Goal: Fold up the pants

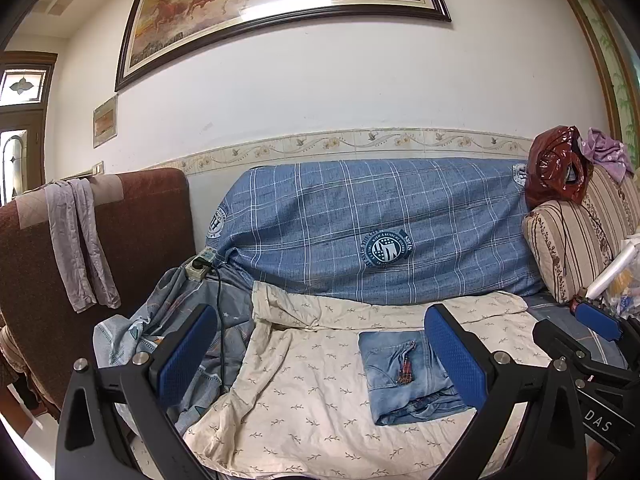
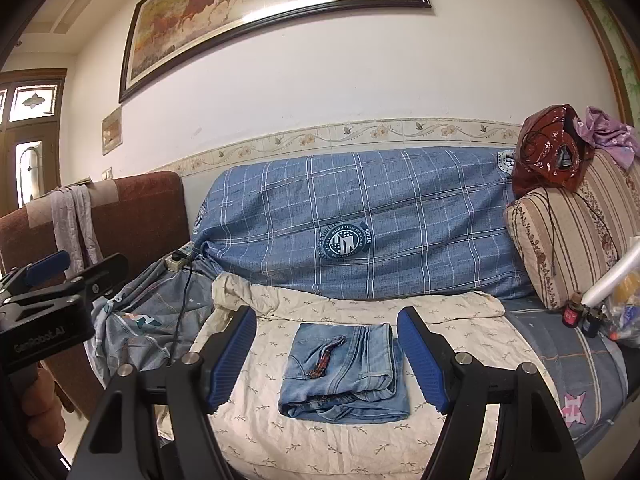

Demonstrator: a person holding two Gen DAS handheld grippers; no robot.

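Faded blue denim pants (image 2: 344, 372), already folded into a compact rectangle, sit low-centre in the right wrist view on the cream leaf-print sheet (image 2: 304, 448) spread over the sofa seat, probably laid there as a flat, clean folding surface. Fold looks finished; edges roughly square, one hem slightly bunched at the lower edge. Left gripper (image 1: 324, 352): jaws wide open, holding nothing, clear of the cloth. Right gripper (image 2: 326, 354): same, jaws wide apart framing the pants, no contact that I can see. Both look backed off above the seat.
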